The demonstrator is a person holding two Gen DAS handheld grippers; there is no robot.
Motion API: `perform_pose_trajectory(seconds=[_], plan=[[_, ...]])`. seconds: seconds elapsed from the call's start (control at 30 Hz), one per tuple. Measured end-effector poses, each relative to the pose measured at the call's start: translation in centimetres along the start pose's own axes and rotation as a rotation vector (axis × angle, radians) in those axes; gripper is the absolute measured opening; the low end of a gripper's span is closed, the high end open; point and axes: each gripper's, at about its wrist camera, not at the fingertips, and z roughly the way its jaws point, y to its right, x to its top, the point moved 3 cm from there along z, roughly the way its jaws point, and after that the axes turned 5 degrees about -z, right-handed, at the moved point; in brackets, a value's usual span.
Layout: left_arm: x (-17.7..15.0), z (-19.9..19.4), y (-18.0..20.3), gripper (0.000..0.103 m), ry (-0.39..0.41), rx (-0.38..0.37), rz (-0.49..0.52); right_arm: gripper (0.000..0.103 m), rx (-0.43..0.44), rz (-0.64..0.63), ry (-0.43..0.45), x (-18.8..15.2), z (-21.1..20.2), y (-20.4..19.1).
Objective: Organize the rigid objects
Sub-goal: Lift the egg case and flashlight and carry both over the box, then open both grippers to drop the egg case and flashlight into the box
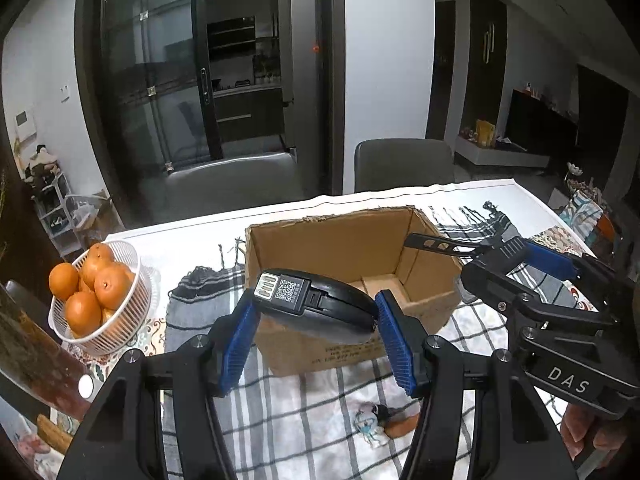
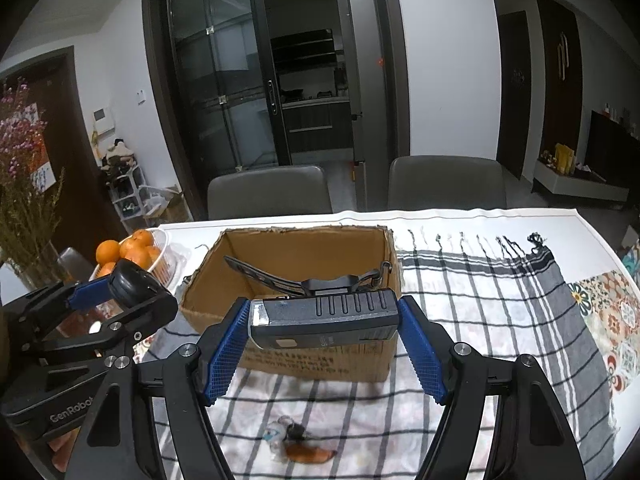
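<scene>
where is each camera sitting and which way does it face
Left wrist: on the left claw, facing the cardboard box; its blue pads clamp a black device; right claw at right.
Right wrist: on the right claw, same heading, gripping a grey device; left claw at left.
Shared: box, oranges, checked cloth, keys.

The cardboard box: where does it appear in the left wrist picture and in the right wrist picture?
Left wrist view: cardboard box at centre, behind the left gripper.
Right wrist view: box centre-left, behind the right gripper.
Shared landmark: the basket of oranges, left of the box in both.
</scene>
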Motion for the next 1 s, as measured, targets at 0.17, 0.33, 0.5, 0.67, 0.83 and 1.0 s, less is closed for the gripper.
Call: perform_pose_trajectory(seconds=[0.17, 0.33, 0.5, 0.67, 0.83, 1.0], plan=[[1.0, 1.5, -0.2, 0.058, -0.022, -0.003, 0.001, 0.074, 0.001, -0.007, -0.013, 0.6, 1.0, 0.0], [2.0, 3.0, -0.2, 0.058, -0.054, -0.007, 0.008, 0.074, -0.001, -0.002, -0.055, 1.4, 2.8, 0.4], [3.0, 4.9, -0.3, 0.058, -0.098, -0.005, 0.017, 0.074, 0.012, 0.012, -0.117, 2.0, 4.9, 1.1], [3.6, 6.9, -0.4, 0.058, -0.154, 0.005, 0.030, 0.074, 0.003, 0.009, -0.174, 2.7, 6.7, 1.6], [3.8, 8.9, -0.4, 0.058, -0.215, 0.024, 0.054, 0.074, -0.006, 0.001, -0.240, 3.1, 8.7, 2.1], [3.5, 10.8, -0.6, 0.059, -0.284, 0.029, 0.049, 0.074, -0.017, -0.016, -0.306, 3.0, 10.2, 2.4]])
